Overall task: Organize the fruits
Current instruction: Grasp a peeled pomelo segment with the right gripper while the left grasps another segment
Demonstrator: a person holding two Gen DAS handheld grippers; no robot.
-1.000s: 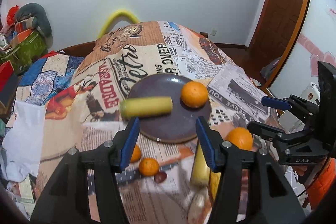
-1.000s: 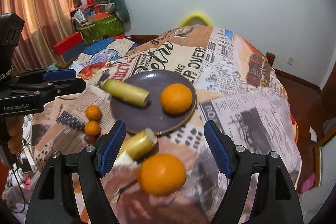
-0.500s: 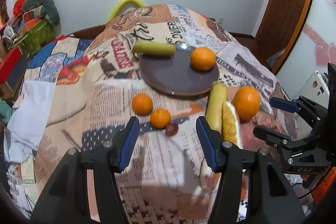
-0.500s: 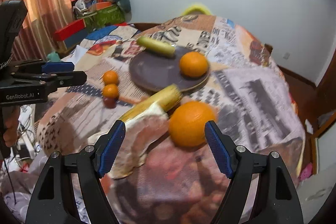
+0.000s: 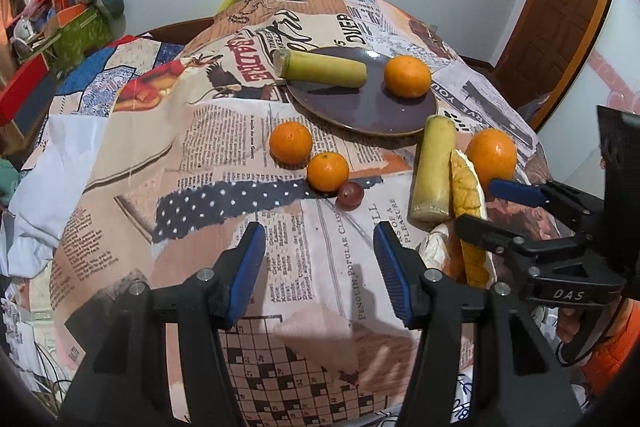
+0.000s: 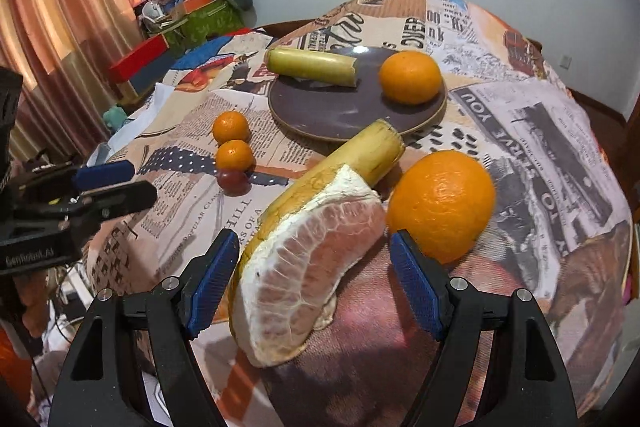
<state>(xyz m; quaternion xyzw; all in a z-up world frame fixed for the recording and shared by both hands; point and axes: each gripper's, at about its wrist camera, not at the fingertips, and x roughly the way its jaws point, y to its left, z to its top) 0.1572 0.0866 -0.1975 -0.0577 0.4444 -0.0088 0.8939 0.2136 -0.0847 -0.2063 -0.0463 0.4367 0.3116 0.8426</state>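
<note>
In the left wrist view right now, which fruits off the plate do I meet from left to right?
Small orange → second small orange → dark red fruit → yellow-green stalk piece → pomelo wedge → large orange.

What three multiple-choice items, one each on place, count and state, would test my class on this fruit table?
1. Where does the pomelo wedge lie?
A. on the plate
B. between the right gripper's fingers
C. on the floor

2. How many fruits are on the brown plate?
A. two
B. four
C. none

3. How is the left gripper?
A. shut on a tangerine
B. shut, empty
C. open, empty

Key: 1 B, the right gripper frames it; 2 A, a sugarcane piece and an orange; 3 C, only tablecloth shows between its fingers.
</note>
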